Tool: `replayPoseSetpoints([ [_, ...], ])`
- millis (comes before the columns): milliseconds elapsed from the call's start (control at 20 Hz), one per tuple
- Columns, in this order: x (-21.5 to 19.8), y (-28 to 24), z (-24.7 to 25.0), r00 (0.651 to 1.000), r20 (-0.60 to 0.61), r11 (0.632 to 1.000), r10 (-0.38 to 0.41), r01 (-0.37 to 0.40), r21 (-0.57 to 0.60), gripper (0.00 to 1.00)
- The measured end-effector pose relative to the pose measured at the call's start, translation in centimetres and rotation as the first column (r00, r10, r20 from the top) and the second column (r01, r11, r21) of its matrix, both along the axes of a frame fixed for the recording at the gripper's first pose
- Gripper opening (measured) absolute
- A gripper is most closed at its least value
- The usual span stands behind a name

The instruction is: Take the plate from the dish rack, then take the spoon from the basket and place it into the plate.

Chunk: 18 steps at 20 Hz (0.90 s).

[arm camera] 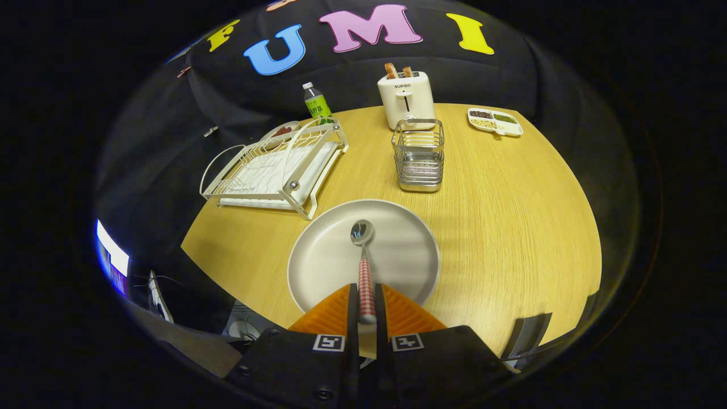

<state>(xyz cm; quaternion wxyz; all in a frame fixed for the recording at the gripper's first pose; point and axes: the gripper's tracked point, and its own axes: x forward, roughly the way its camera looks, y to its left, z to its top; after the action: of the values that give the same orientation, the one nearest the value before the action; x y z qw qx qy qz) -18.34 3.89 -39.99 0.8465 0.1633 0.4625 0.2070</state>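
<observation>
- Tool (367, 311) grips the spoon (364, 261) by its handle, bowl over the plate (318, 267).
- Rack (272, 170) and basket (419, 153) stand beyond the plate on the counter (511, 216).

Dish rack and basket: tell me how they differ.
The dish rack is pale, wide, low and sloped, beyond the plate; the basket is shiny metal, narrow, tall and upright, just in front of the toaster. Both are open wire, and look empty. The gripper is shut on the spoon over the plate.
</observation>
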Motion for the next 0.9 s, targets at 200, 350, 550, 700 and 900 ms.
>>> replayPoseSetpoints([
  [200,-0.5,0.0,-1.5,0.999,-0.037,1.0,-0.007,0.006,-0.031,0.17],
  [350,-0.4,-0.3,-1.7,0.999,-0.047,0.999,-0.025,0.023,-0.035,0.22],
  [550,0.4,-0.6,-1.5,0.998,-0.041,0.998,-0.046,0.045,-0.038,0.58],
  [700,0.7,-1.0,-1.2,0.998,-0.026,0.997,-0.062,0.06,-0.049,0.99],
  [900,2.3,-1.9,0.4,0.995,0.03,0.993,-0.099,0.101,-0.06,0.99],
])
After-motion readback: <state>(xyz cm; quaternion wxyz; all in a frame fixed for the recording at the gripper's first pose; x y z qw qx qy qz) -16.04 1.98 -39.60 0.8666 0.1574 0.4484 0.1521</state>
